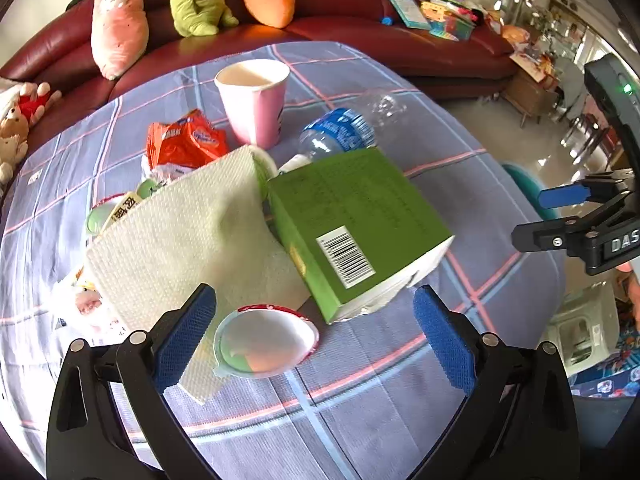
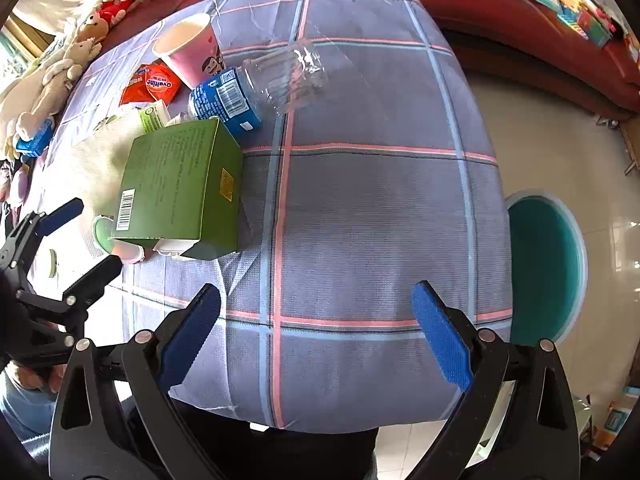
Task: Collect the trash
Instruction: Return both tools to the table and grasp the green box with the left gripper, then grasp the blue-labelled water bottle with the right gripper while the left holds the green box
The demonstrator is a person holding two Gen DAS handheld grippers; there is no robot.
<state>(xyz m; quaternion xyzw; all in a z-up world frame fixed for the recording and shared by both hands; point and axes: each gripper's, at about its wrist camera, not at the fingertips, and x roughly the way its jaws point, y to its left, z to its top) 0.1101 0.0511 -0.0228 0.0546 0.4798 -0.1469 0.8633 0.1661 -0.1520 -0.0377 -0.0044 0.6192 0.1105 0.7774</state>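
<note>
Left claw [image 1: 316,334] and right claw [image 2: 318,330] both spread wide.

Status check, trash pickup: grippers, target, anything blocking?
Left gripper open, around peeled foil lid. Right gripper open, empty, over bare tablecloth. Green carton crowds behind lid.

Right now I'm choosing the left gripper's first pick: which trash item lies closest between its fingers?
The small round foil-lidded cup, just ahead of the open left gripper. The green box, pink paper cup and plastic bottle lie farther back.
</note>
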